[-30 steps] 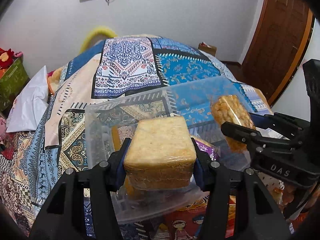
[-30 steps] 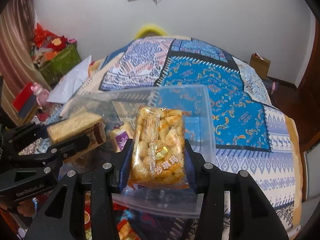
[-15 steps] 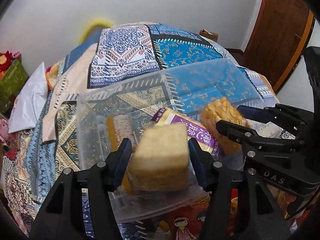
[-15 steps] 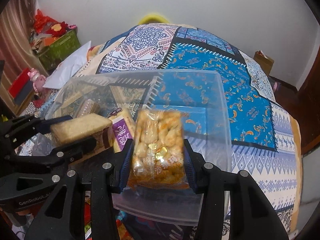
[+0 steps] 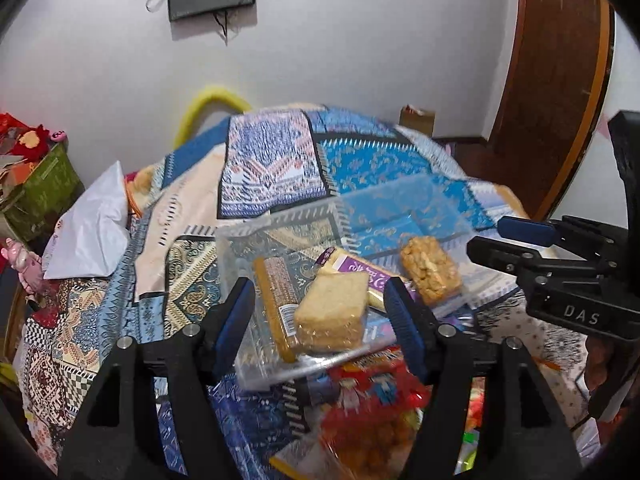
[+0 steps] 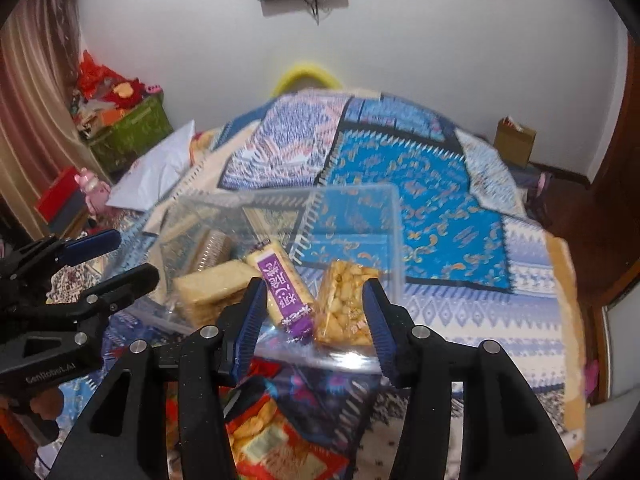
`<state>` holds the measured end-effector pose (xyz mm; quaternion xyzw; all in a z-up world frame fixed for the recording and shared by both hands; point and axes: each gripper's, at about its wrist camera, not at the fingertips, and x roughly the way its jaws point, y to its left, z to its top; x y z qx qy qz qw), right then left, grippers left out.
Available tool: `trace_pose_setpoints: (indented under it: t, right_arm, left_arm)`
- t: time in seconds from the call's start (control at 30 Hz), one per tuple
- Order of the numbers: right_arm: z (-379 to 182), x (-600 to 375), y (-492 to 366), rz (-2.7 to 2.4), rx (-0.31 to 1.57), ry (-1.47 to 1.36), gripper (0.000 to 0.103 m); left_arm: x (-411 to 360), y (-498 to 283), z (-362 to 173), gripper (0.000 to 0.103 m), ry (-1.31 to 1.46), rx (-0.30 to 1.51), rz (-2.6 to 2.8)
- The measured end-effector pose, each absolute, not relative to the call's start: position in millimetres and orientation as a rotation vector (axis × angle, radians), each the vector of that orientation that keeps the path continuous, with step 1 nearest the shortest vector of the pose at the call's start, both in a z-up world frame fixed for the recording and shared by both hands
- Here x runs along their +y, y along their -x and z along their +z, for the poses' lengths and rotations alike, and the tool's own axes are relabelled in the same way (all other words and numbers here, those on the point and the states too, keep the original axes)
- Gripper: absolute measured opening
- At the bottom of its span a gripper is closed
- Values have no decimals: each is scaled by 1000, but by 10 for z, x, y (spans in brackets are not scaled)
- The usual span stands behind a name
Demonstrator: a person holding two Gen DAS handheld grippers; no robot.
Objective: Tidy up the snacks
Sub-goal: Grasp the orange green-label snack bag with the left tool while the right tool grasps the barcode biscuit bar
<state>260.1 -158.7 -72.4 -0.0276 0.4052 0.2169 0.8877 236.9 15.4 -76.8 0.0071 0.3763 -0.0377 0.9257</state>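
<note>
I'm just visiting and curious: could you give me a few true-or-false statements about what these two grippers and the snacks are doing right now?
1. The left gripper is squeezing the pale cake. False: its jaws have just been opening and stand clear of the cake, which lies in the clear box.
2. The puffed snack pack lies inside the box. True.
3. The right gripper is open. True: it has just been opening.
4. The purple-labelled bar lies on the bedspread outside the box. False: it lies in the box, between the cake and the puffed pack.
5. The box is empty. False: several snacks are in it.
</note>
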Motion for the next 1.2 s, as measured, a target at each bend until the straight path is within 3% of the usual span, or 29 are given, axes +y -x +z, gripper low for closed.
trace_pose_setpoints:
  t: [0.17,0.23,0.3,0.77,1.2]
  right_arm:
    - [-479,-1758,-2264,442,767,37,57]
    - [-434,-1830,-2139,435,750,35,59]
    - [-416,-1930,-1985,424,739,31,62]
    - [-1045,-2382,-1385,350,886,-11,63]
    - [-1646,-2483,-1355,341,1038,-142,63]
  left_arm:
    - [168,-1970,-538,74,5,709,-74]
    - [177,-1790,-489,83,17,686,-73]
    - [179,-1598,-482,85,28,674,-76]
    - [59,-1059,-1124,85,70,837,-87]
    - [-182,-1323,-1469,85,21,890,-80]
